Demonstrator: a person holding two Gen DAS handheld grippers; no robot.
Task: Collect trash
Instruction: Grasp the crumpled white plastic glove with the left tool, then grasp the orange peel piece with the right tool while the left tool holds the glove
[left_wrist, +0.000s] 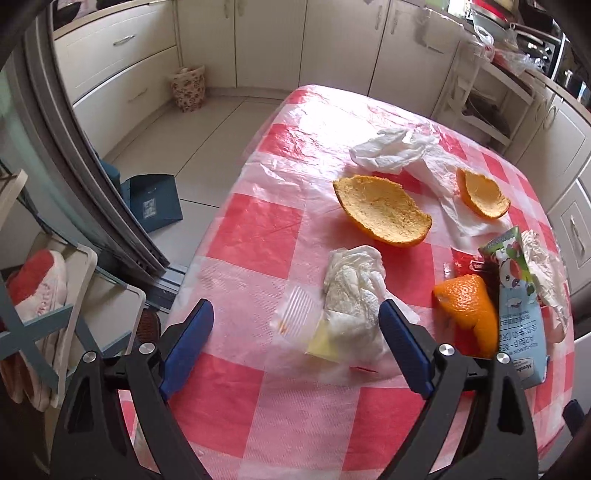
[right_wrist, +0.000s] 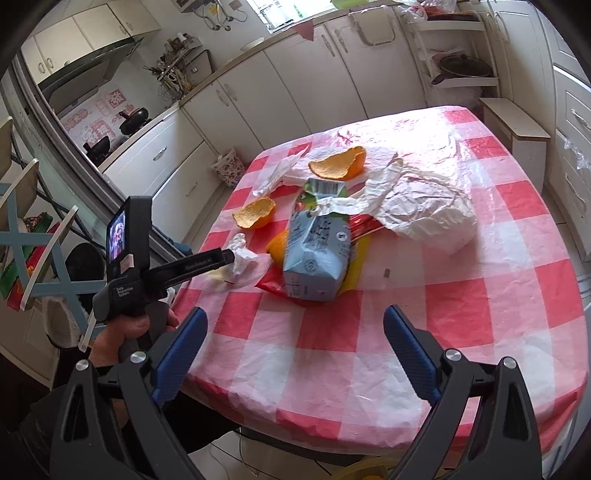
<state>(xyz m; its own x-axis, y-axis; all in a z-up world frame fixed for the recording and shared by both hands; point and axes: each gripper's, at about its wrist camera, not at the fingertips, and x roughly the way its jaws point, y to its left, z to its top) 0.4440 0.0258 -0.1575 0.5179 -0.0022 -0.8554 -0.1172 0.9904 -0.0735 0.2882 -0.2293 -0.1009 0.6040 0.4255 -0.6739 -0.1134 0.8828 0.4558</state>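
In the left wrist view, the left gripper (left_wrist: 295, 332) stood wide apart and held nothing, low over the near edge of the table (left_wrist: 258, 236) with its red and white checked cover. A crumpled tissue (left_wrist: 352, 291) lay on the cover between the two blue fingers (left_wrist: 188, 343), nearer to the right one, with a small yellow wrapper (left_wrist: 323, 341) just beside it. Farther away lay a big orange peel (left_wrist: 382, 210) with its inside up, a smaller peel (left_wrist: 482, 197) on white paper, and a third piece of peel (left_wrist: 469, 308) touching a light blue carton (left_wrist: 517, 306). In the right wrist view, the right gripper (right_wrist: 295, 350) was also wide and empty, above the near part of the table. The carton (right_wrist: 317, 251) lay on its side in the middle of the cover, on a red wrapper (right_wrist: 273, 286), and a large crumpled white paper (right_wrist: 424, 206) was just beside it. The left gripper (right_wrist: 231, 256) reached in from the left, near the small tissue (right_wrist: 242, 254), and a hand (right_wrist: 122, 336) held its handle.
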